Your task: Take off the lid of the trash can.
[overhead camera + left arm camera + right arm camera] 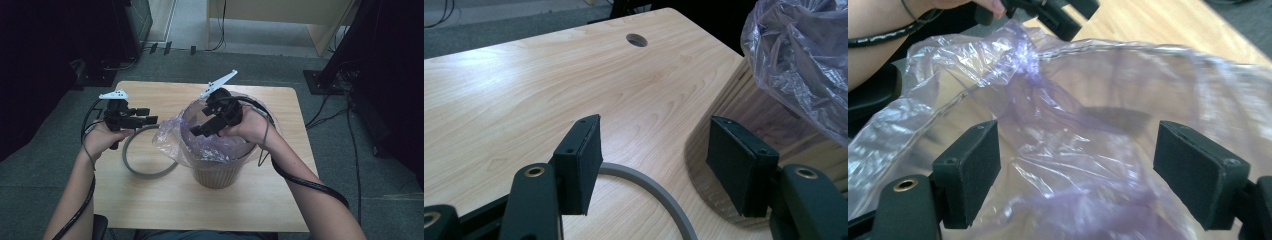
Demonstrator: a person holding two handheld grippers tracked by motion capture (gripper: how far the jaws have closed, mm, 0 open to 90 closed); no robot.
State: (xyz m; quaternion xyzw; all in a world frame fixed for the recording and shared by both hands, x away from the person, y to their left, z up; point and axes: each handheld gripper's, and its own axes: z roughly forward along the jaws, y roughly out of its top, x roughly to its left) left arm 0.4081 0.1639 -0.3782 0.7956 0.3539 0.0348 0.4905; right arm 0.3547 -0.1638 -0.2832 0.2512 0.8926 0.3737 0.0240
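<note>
A clear purple bag (pixel 200 142) is lining the bin (pixel 216 172) mid-counter (pixel 150 200); the right claw (pixel 1075 170) is hovering apart inside it, and the left claw (pixel 656 165) is gaping empty over a grey ring (pixel 145 172).

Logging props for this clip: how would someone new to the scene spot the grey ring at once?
Start at the wooden table and find the bin lined with a clear purplish bag near its middle. Just left of the bin, flat on the tabletop, lies the grey ring, below the left claw. It is the only thin, open hoop there, matte grey against pale wood.
</note>
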